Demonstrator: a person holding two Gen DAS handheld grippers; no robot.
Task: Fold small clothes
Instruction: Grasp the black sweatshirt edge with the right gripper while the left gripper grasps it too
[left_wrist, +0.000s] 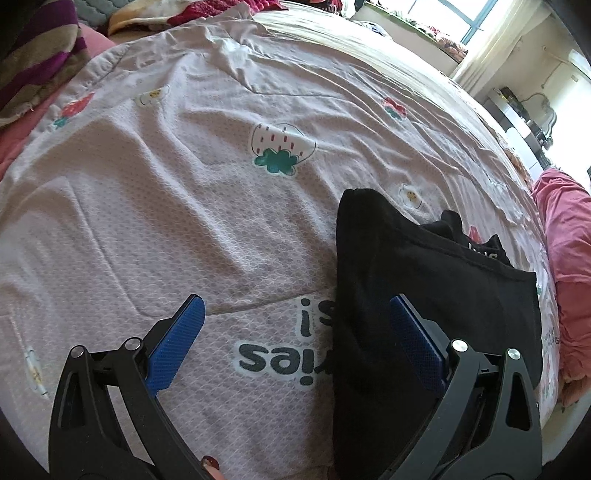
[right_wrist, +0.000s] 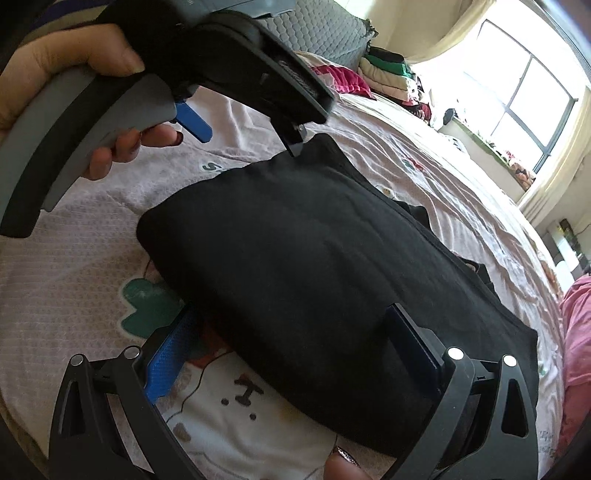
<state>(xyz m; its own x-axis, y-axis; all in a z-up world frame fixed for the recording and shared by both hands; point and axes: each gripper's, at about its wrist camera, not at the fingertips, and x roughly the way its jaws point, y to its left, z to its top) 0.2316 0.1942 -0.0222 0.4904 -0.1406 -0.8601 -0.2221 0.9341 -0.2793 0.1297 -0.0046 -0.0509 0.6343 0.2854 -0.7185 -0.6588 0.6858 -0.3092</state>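
Observation:
A folded black garment (right_wrist: 314, 258) lies on the pale pink printed bedsheet (left_wrist: 166, 184). In the left wrist view the black garment (left_wrist: 424, 295) fills the lower right. My left gripper (left_wrist: 295, 301) is open: its right finger is over the garment's left part and its left finger is over bare sheet. My right gripper (right_wrist: 291, 310) is open too, its blue-padded fingers (right_wrist: 170, 354) straddling the garment's near end. The right wrist view also shows the left gripper (right_wrist: 247, 136), held by a hand (right_wrist: 74, 48), at the garment's far corner.
A purple and tan striped blanket (left_wrist: 37, 55) lies at the sheet's far left. Pink cloth (left_wrist: 565, 258) is bunched along the bed's right side. A stack of folded clothes (right_wrist: 388, 74) and a grey quilted cushion (right_wrist: 314, 33) sit at the far end, near a bright window (right_wrist: 524, 92).

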